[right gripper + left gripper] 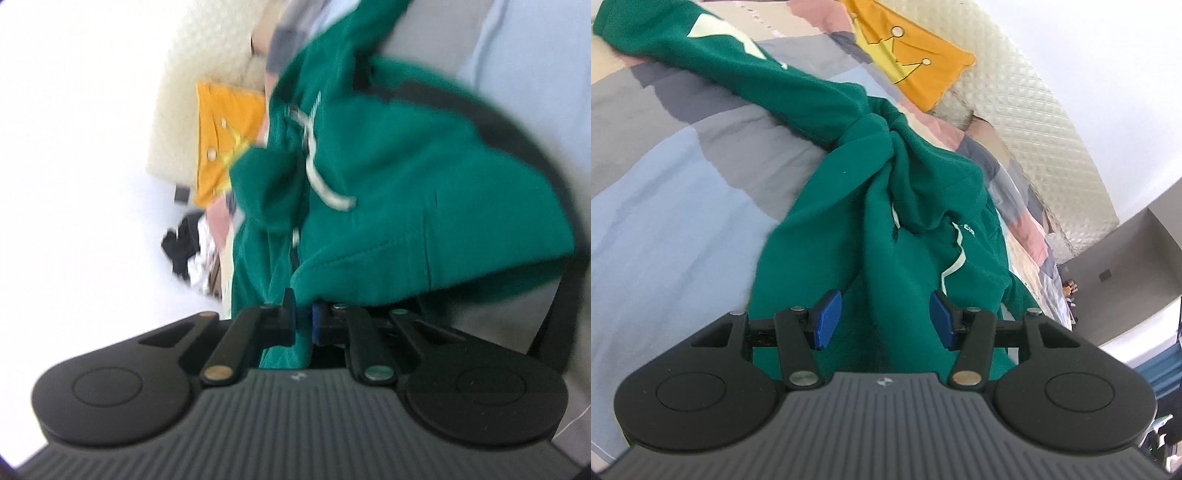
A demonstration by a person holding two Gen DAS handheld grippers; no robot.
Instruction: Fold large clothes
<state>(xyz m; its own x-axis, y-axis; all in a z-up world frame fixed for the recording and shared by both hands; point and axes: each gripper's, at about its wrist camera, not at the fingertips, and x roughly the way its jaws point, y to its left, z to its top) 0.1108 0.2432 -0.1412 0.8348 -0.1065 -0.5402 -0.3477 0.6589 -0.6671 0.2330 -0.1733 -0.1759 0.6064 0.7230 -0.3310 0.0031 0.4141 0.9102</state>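
A large green hoodie (916, 206) lies bunched and twisted on the bed, one sleeve (701, 55) stretching away to the far left. My left gripper (884, 321) hovers over its near end. Its blue pads (827, 321) stand apart with green cloth between and below them, and they do not press on it. In the blurred right wrist view, the hood part of the hoodie (424, 177) hangs with a white drawstring (321, 184) showing. My right gripper (304, 325) is shut on a fold of the green cloth at the hood's hem.
The bed has a patchwork cover (683, 177) in grey, blue and pink. A yellow pillow with a crown print (916, 62) leans by the cream quilted headboard (1034, 122). The pillow (225, 140) also shows in the right wrist view. A white wall lies beyond.
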